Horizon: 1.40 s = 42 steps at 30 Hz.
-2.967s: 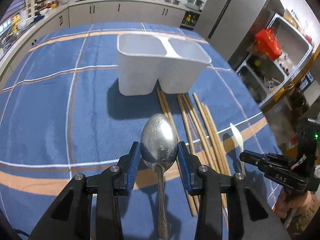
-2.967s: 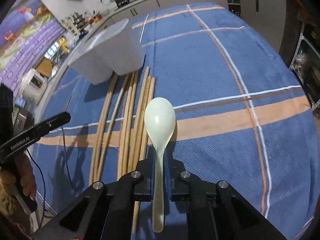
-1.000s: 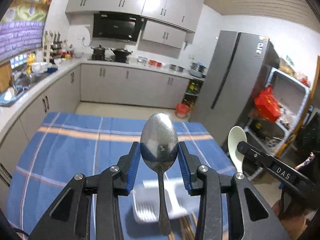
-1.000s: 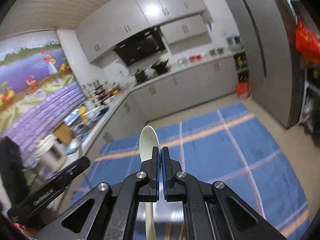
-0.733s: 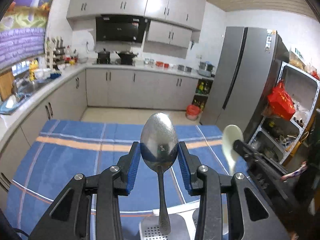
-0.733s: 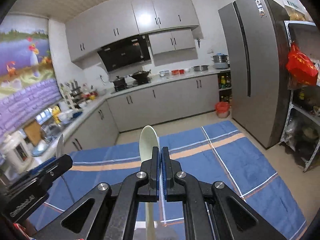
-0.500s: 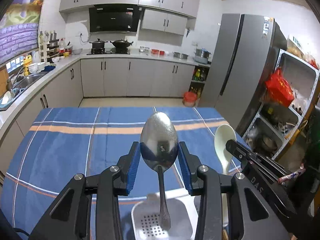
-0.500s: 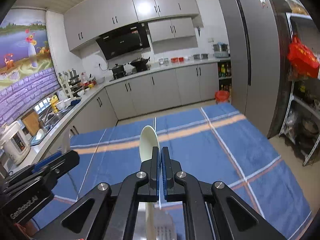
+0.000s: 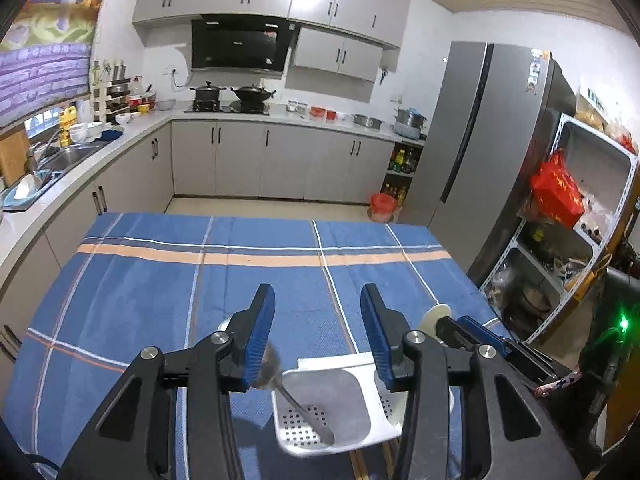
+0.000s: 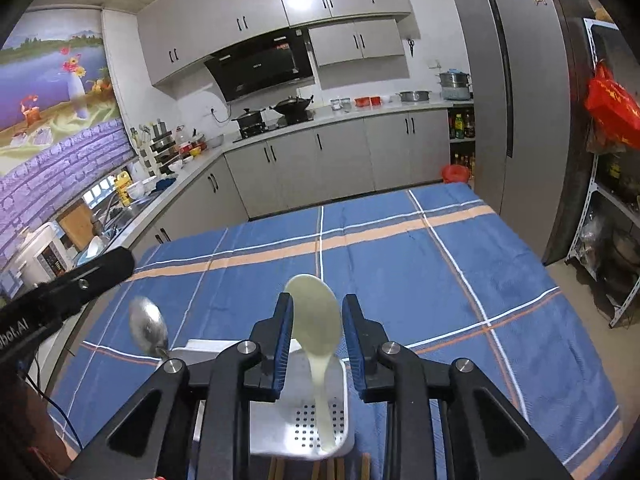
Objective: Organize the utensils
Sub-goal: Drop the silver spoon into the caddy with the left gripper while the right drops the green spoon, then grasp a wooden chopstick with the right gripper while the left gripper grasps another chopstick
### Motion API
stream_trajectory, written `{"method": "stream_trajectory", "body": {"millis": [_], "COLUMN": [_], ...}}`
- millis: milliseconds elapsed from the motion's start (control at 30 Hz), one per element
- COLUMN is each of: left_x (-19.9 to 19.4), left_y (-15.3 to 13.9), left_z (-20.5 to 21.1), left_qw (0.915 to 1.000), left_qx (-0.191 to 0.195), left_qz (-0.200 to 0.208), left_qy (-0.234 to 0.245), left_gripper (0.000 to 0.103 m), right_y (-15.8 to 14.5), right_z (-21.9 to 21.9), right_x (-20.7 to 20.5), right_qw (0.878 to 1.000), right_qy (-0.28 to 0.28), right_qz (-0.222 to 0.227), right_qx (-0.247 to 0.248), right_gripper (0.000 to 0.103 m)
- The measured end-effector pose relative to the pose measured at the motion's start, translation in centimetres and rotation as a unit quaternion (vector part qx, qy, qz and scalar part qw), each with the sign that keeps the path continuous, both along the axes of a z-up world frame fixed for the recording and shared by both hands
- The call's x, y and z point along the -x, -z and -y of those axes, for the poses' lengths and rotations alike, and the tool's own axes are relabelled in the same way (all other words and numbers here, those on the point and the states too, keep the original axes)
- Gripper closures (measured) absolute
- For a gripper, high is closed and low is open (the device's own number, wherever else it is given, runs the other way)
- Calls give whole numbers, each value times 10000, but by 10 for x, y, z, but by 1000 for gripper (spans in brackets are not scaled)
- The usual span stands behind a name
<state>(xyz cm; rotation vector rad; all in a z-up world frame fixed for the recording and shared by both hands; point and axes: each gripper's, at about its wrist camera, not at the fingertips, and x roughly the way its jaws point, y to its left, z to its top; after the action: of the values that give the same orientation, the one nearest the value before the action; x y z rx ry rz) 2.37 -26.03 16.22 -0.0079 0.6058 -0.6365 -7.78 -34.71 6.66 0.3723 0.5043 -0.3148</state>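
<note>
A white two-compartment utensil holder (image 9: 360, 364) stands on the blue table below both grippers. My left gripper (image 9: 318, 332) is open above its left compartment. The metal spoon (image 9: 296, 404) stands in that compartment, handle down on the perforated bottom, bowl leaning left; it also shows in the right wrist view (image 10: 148, 326). My right gripper (image 10: 316, 344) is open above the holder's other compartment (image 10: 344, 400). The pale green spoon (image 10: 316, 332) stands in it, handle down, bowl up between the fingers without being gripped. Its bowl shows in the left wrist view (image 9: 434, 318).
Wooden chopstick ends (image 10: 320, 470) show on the blue checked tablecloth (image 9: 280, 264) just below the holder. Kitchen counters (image 9: 280, 120), a fridge (image 9: 480, 160) and a metal shelf rack (image 9: 560, 240) surround the table.
Both grippers have opened and let go of their spoons. The metal spoon and the pale green spoon have dropped handle-first into the holder's two compartments.
</note>
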Motion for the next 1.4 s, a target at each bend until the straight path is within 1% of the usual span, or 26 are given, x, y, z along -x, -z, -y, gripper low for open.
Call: {"method": "stream_trajectory", "body": {"millis": [33, 100, 167, 233, 300, 333, 400, 433, 467, 500, 533, 567, 633, 700, 733, 800, 867, 967, 1133, 1200, 1233, 1300, 1400], "left_x": [4, 18, 34, 47, 66, 73, 89, 94, 100, 102, 106, 110, 114, 116, 119, 120, 122, 125, 123, 120, 119, 114, 110], "left_y": [-6, -16, -22, -22, -12, -5, 19, 32, 50, 62, 78, 89, 110, 126, 134, 146, 156, 157, 153, 152, 153, 152, 152], "left_z": [-6, -21, -39, -52, -64, -67, -67, -67, -64, -60, -54, -53, -44, -35, -31, -22, -15, -8, -2, 3, 10, 14, 14], "left_qw": [10000, 9998, 9995, 9993, 9988, 9986, 9972, 9958, 9928, 9905, 9870, 9848, 9799, 9774, 9764, 9735, 9711, 9726, 9737, 9731, 9728, 9719, 9701], "left_qx": [36, 130, 211, 253, 264, 231, 77, -16, -108, -154, -241, -302, -422, -619, -688, -885, -1028, -1060, -1171, -1229, -1265, -1352, -1371], "left_qz": [15, 42, 26, -67, -288, -403, -724, -916, -1195, -1362, -1564, -1675, -1883, -1931, -1938, -1961, -1983, -1887, -1779, -1776, -1771, -1761, -1847], "left_qy": [-37, -121, -213, -271, -283, -266, -151, -85, 42, 141, 276, 353, 506, 606, 662, 780, 842, 852, 813, 806, 793, 780, 770], "left_gripper": [60, 59, 56, 55, 55, 55, 55, 55, 55, 55, 55, 56, 62, 67, 69, 82, 87, 89, 89, 89, 89, 98, 98], "right_y": [-4, -11, -11, -2, 18, 32, 56, 70, 79, 89, 99, 106, 119, 122, 122, 121, 121, 119, 119, 119, 119, 119, 117], "right_z": [0, -2, -2, -2, -2, -1, -1, -2, -2, -5, -8, -10, -18, -26, -30, -34, -39, -44, -45, -43, -42, -41, -42], "right_x": [8, 24, 49, 68, 87, 98, 115, 123, 128, 134, 138, 141, 147, 149, 151, 150, 149, 147, 144, 142, 141, 137, 129], "right_qw": [10000, 10000, 10000, 9997, 9979, 9961, 9924, 9891, 9866, 9840, 9817, 9801, 9772, 9768, 9778, 9775, 9777, 9776, 9780, 9777, 9774, 9769, 9756], "right_qy": [-19, -30, -58, -133, -252, -313, -368, -436, -494, -551, -603, -633, -721, -778, -799, -861, -890, -892, -848, -829, -831, -826, -825], "right_qz": [26, 51, -23, -213, -546, -736, -1027, -1182, -1270, -1363, -1459, -1536, -1673, -1730, -1740, -1785, -1829, -1866, -1883, -1899, -1910, -1946, -2024], "right_qx": [3, 16, 19, -46, -236, -363, -575, -763, -898, -1011, -1070, -1084, -1089, -998, -858, -720, -530, -381, -300, -343, -362, -313, -203], "right_gripper": [73, 59, 51, 50, 50, 50, 50, 51, 55, 59, 60, 60, 65, 67, 67, 68, 68, 70, 70, 75, 76, 76, 79]}}
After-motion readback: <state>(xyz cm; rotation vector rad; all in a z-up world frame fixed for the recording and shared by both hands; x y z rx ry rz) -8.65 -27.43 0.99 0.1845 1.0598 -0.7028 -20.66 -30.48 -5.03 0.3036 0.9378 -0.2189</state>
